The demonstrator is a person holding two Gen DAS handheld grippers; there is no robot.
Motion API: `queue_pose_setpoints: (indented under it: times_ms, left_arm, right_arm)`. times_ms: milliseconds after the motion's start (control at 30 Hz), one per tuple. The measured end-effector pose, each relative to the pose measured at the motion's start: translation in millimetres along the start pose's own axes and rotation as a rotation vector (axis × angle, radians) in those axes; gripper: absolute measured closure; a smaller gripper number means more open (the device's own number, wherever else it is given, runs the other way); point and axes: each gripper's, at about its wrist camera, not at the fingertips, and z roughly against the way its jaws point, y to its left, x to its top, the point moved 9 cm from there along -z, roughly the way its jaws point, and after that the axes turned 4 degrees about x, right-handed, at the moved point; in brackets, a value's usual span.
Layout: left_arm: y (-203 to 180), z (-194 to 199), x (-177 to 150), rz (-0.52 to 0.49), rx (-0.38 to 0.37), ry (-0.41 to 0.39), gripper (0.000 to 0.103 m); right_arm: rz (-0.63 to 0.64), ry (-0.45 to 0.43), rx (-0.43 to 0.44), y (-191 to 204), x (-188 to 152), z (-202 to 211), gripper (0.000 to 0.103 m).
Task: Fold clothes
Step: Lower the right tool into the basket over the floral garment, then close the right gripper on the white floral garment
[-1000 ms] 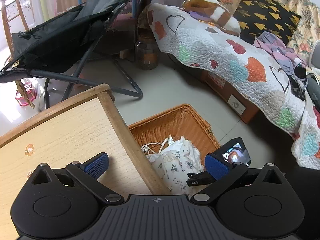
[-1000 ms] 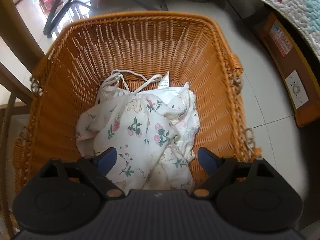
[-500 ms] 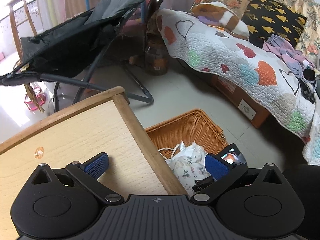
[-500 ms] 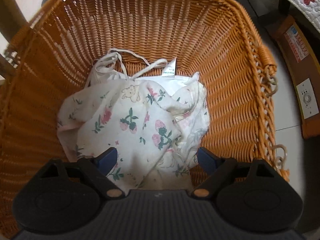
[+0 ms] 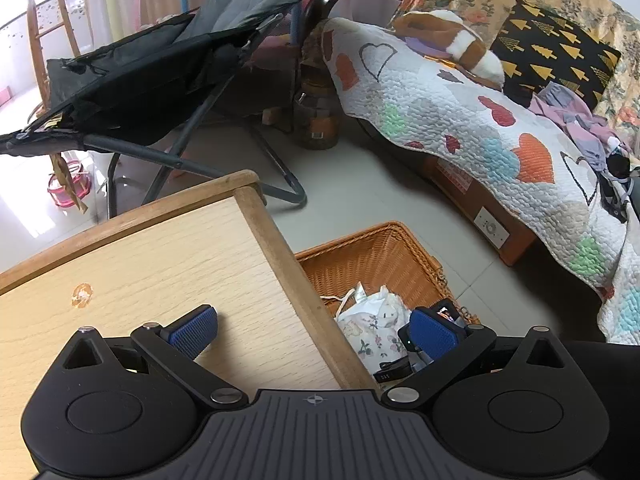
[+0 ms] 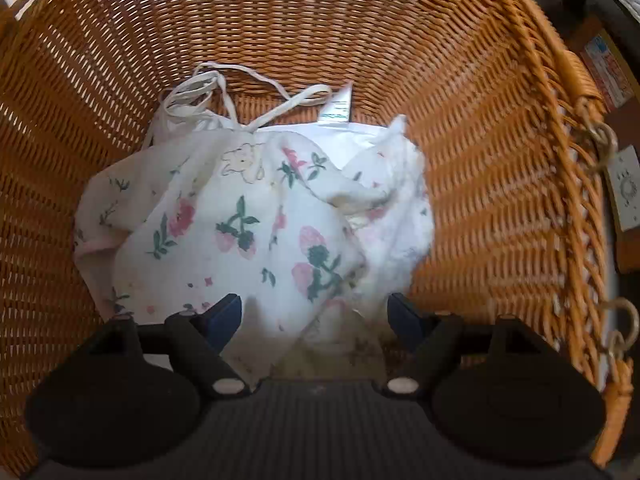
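Observation:
A white floral garment [image 6: 260, 220] with thin ties lies crumpled in the bottom of a wicker basket [image 6: 480, 80]. My right gripper [image 6: 314, 320] points down into the basket just over the cloth. Its jaws are closing with a fold of the garment between the blue pads, which stand apart from it. My left gripper [image 5: 316, 330] hangs open and empty above the right edge of a pale wooden table [image 5: 140, 272]. In the left wrist view the basket [image 5: 372, 252] sits on the floor beside the table, with the garment [image 5: 372, 332] inside.
A black folding chair [image 5: 160, 80] stands behind the table. A bed with a heart-patterned quilt [image 5: 480, 132] runs along the right, with a dark pillow [image 5: 556, 60] and loose clothes [image 5: 576, 128] on it. A jar [image 5: 316, 128] stands on the tiled floor.
My right gripper has sunk deeper into the basket toward the garment, and its jaws have narrowed a little. The left gripper has hardly moved.

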Motion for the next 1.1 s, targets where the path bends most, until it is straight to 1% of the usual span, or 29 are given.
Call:
queue_pose_setpoints:
  times_ms: [167, 367, 500, 567, 600, 633, 667, 733, 767, 800, 833, 933, 1100]
  left_arm:
    - [2, -1, -1, 0.000, 0.001, -0.004, 0.000]
    - [2, -2, 0, -0.024, 0.014, -0.012, 0.000]
    - [3, -2, 1, -0.025, 0.014, -0.013, 0.000]
    - [2, -2, 2, -0.029, 0.015, -0.014, 0.000]
    - [2, -2, 1, -0.034, 0.016, -0.015, 0.000]
    - [2, -1, 1, -0.039, 0.018, -0.016, 0.000]
    - [2, -1, 0, -0.042, 0.020, -0.018, 0.000]
    - [2, -1, 0, -0.045, 0.026, -0.018, 0.000]
    - [2, -1, 0, -0.046, 0.028, -0.018, 0.000]
    - [2, -1, -1, -0.047, 0.031, -0.017, 0.000]
    - [3, 0, -1, -0.047, 0.031, -0.015, 0.000]
    - [5, 1, -1, -0.040, 0.032, -0.010, 0.000]
    - [12, 5, -4, 0.000, 0.021, 0.005, 0.000]
  right_arm:
    - [-0.016, 0.006, 0.014, 2, 4, -9, 0.022]
    - [0.013, 0.060, -0.001, 3, -6, -27, 0.022]
    - [0.001, 0.087, 0.003, 2, -9, -34, 0.023]
    - [0.018, 0.097, 0.000, 5, -10, -36, 0.026]
    - [0.028, 0.101, 0.001, 7, -10, -36, 0.031]
    - [0.035, 0.104, 0.002, 9, -10, -36, 0.040]
    - [0.035, 0.107, 0.012, 12, -10, -36, 0.045]
    - [0.032, 0.114, 0.034, 16, -9, -35, 0.066]
    - [0.032, 0.118, 0.039, 17, -8, -34, 0.071]
    - [0.033, 0.121, 0.043, 17, -8, -33, 0.082]
    - [0.031, 0.124, 0.048, 18, -8, -32, 0.087]
    - [0.017, 0.119, 0.064, 18, -8, -24, 0.091]
    - [-0.032, 0.104, 0.104, 14, -8, -2, 0.092]
